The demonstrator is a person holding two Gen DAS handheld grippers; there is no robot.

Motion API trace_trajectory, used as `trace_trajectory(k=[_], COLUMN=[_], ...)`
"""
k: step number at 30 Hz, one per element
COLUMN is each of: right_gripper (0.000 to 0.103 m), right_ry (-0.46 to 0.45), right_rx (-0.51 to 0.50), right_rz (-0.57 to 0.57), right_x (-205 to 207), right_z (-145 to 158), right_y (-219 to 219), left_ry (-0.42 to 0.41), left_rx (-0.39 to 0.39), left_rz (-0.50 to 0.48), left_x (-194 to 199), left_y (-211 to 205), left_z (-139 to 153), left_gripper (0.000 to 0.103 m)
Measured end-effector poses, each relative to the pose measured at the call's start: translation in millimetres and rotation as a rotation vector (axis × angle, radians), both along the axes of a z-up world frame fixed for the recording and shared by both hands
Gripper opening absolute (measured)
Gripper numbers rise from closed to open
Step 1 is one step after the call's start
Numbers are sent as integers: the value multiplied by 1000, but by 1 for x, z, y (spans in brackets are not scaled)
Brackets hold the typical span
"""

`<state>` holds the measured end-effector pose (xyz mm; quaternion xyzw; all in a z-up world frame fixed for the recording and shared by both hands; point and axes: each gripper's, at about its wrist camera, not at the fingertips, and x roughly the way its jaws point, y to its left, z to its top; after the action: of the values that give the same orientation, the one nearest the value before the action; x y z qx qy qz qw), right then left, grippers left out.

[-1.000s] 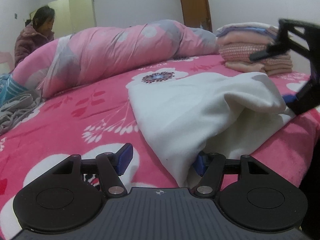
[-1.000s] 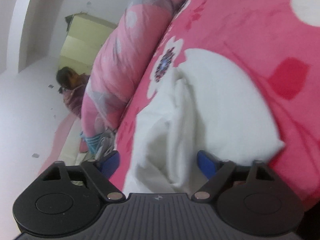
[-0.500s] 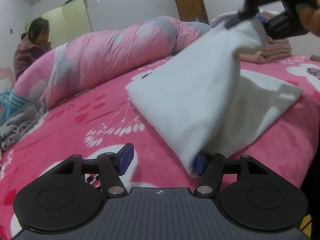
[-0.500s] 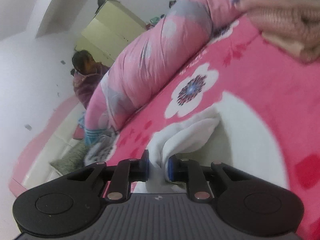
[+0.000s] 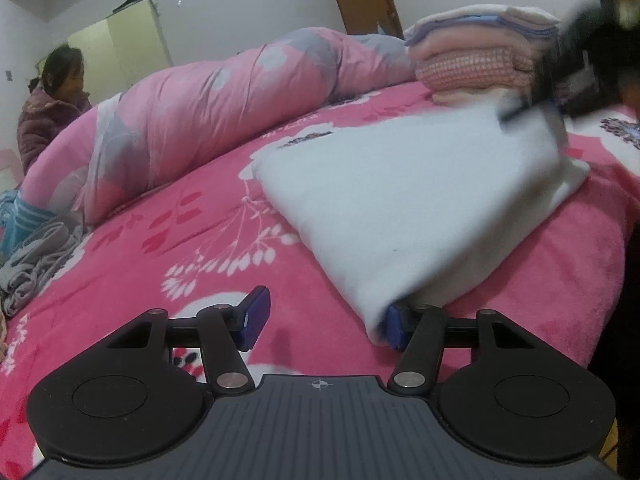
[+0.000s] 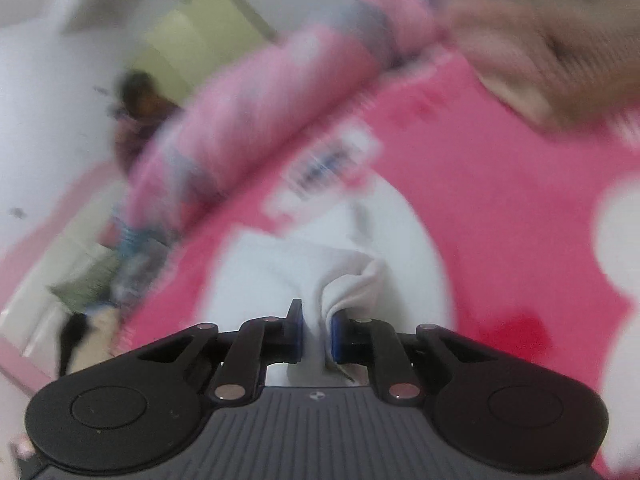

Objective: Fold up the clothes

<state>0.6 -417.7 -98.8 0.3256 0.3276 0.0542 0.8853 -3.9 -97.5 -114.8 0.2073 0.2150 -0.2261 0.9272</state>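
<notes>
We've got a white garment lying partly folded on the pink flowered bedspread, centre to right of the left wrist view, w/ its near corner at the bottom centre-right. In the right wrist view the same cloth sits at bottom centre, bunched.

Right gripper: jaws closing, nearly together, w/ a pinched tuft of the white cloth between the blue pads. In the left wrist view it shows as a dark blur at the upper right, over the far edge of the garment. That view is smeared, so we can't tell how much layer it has.

Left gripper: jaws about half apart and closing slowly. The right-hand pad touches the near corner of the garment; the left-hand pad sits clear over the bedspread. We'd call it not gripping yet.

How it'll handle, our guess: soft, thick fleece-type fabric, light, floppy, no stiffness. It'll sag and drag, and layers may slide apart if only the top one is caught. Not fragile, not slippery; the plush bedspread probably adds some cling. Best hold is at corners or along a hem, taking all layers at once, one corner per gripper so the edge stays taut.

Also around: a rolled pink quilt across the upper middle, a stack of folded clothes at upper right, a person at upper left.
</notes>
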Motion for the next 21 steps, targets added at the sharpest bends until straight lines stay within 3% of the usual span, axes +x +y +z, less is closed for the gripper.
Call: trace_trajectory(k=[3, 7, 11, 14, 19, 21], right_gripper=[12, 12, 12, 15, 29, 30], right_ry=[-8, -75, 29, 14, -3, -11], right_rx=[33, -47, -60, 66, 70, 42], right_rz=[-9, 24, 6, -26, -52, -72], right_x=[-5, -14, -11, -15, -29, -40], right_z=[7, 33, -6, -17, -10, -2], right_y=[-4, 6, -3, -16, -28, -33], left_ry=[11, 34, 53, 79, 191, 229], left_rx=[7, -4, -22, -38, -151, -210], left_rz=[0, 1, -15, -35, -72, -73], left_x=[2, 4, 3, 5, 2, -2], left_y=[-1, 0, 2, 7, 40, 60], left_z=[4, 4, -1, 3, 17, 25], left_gripper=[58, 58, 58, 59, 61, 61])
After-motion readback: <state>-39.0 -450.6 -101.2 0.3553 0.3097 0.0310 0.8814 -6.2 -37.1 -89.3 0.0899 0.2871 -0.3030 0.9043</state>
